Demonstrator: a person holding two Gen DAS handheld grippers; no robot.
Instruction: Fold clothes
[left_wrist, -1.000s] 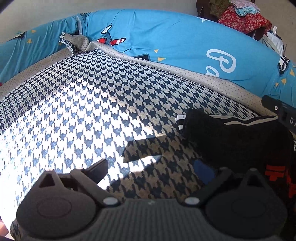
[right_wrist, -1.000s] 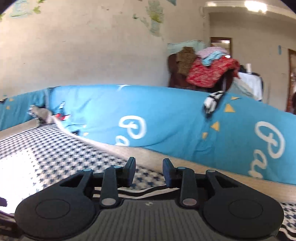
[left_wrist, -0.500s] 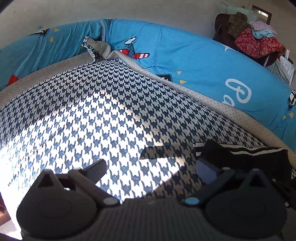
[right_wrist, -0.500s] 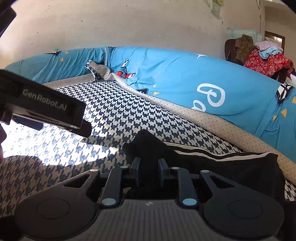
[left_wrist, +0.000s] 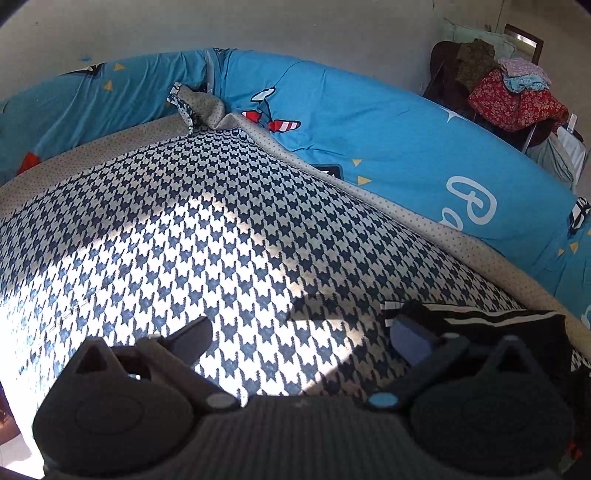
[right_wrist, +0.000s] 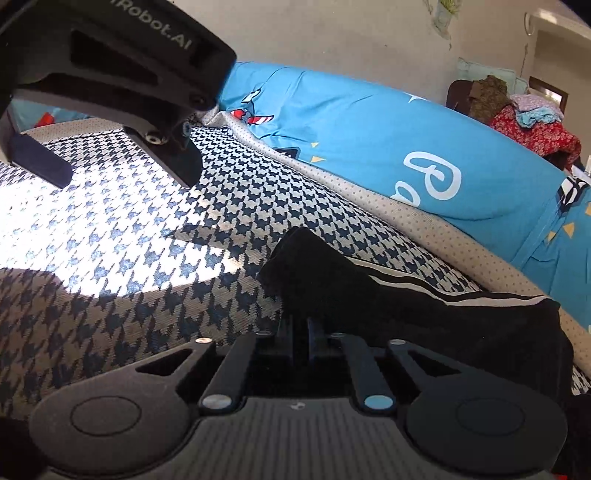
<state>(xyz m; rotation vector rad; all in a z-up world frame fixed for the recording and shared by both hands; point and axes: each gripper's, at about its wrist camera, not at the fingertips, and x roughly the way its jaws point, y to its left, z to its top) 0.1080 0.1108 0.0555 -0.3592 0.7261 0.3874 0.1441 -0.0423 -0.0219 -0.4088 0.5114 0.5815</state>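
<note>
A checked bedcover (left_wrist: 229, 236) is being lit by sun; black trousers (right_wrist: 424, 314) are being pinched by the just-closed right gripper (right_wrist: 300, 332), while the left gripper (left_wrist: 299, 336) is being held wide open beside them.

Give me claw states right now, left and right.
Left claw: open, empty, over the houndstooth bedspread.
Right claw: just closed on the edge of the black garment.
</note>
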